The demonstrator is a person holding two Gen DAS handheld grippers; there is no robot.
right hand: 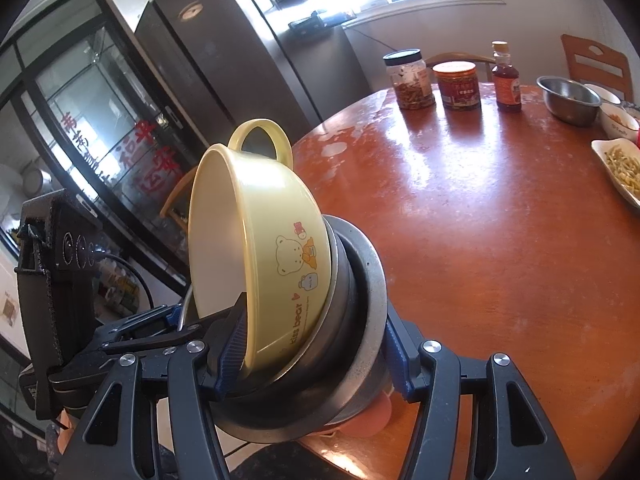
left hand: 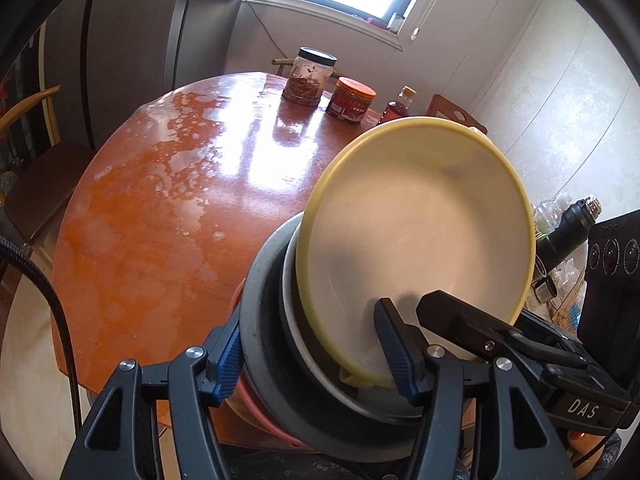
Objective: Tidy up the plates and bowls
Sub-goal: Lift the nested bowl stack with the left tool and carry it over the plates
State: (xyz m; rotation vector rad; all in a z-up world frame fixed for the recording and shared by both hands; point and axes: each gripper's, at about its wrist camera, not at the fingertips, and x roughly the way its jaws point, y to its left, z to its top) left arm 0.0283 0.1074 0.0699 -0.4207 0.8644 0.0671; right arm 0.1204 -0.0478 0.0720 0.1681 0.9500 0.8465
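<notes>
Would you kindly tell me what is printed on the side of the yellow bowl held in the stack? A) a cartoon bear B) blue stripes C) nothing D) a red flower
A: the right wrist view shows the yellow bowl bearing a cartoon bear and the words "kiss bear".

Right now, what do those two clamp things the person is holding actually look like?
Each tool, left and right, is a black plastic frame with triangular cut-outs and silver screw heads. The fingers carry ribbed blue pads. One body reads "DAS" in white. A black cable trails alongside.
</notes>
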